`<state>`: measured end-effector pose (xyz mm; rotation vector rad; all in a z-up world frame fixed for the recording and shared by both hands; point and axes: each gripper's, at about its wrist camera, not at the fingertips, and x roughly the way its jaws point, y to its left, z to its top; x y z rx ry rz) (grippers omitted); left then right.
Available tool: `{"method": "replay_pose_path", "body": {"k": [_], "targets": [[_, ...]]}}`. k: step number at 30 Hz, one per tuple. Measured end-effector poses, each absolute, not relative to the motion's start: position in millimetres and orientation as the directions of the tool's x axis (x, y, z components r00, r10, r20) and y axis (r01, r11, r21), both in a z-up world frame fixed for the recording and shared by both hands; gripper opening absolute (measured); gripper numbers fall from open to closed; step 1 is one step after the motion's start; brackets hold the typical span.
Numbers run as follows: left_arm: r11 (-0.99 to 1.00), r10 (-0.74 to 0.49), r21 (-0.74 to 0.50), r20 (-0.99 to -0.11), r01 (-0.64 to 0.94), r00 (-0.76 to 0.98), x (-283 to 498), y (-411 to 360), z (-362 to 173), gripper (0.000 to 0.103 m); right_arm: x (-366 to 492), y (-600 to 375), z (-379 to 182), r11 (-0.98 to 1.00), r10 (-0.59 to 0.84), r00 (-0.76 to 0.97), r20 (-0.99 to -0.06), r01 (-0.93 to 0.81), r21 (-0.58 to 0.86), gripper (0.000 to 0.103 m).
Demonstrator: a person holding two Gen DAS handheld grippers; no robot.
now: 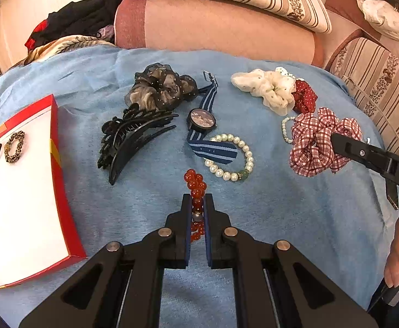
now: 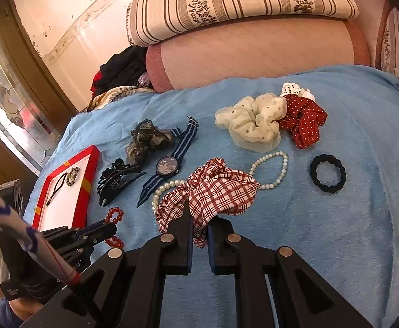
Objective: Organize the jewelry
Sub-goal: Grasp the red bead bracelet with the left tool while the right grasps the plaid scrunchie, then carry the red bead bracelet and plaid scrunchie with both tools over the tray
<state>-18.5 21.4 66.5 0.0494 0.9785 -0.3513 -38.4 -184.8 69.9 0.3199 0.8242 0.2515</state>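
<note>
Hair ties in red tray

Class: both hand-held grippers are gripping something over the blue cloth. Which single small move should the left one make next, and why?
Probably carry the red bead bracelet leftward to the red tray and open there. The left hand-held gripper is already shut on it, and the tray's white floor has free space beside two hair ties.

Red-and-white checked scrunchie, red white-dotted scrunchie, cream dotted scrunchie, black hair tie, orange-red bead bracelet, blue striped watch strap, light blue blanket, red box
</note>
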Motion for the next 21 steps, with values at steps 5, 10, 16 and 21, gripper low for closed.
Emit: {"method": "replay_pose_path", "body": {"k": [5, 10, 16, 21], "targets": [[0.945, -0.268, -0.117, -0.813, 0.305, 0.518, -18.7, 25.4, 70.9, 0.007, -40.0, -181.7, 71.6, 0.919, 0.352, 0.654, -0.669, -0.107, 0.379, 0.009], [0.949, -0.27, -0.128, -0.806, 0.289, 0.527, -16.4, 33.6, 75.6, 0.007, -40.6, -179.9, 73.4, 0.917, 0.36, 0.657, -0.663, -0.117, 0.382, 0.009], [0.954, -0.272, -0.15, -0.796, 0.26, 0.54, -13.0, 48.5, 81.3, 0.008, -43.6, -176.9, 77.5, 0.912, 0.372, 0.663, -0.65, -0.13, 0.389, 0.009], [0.957, -0.272, -0.163, -0.791, 0.24, 0.548, -11.1, 59.3, 84.7, 0.007, -44.6, -174.4, 79.8, 0.907, 0.383, 0.664, -0.642, -0.139, 0.397, 0.009]]}}
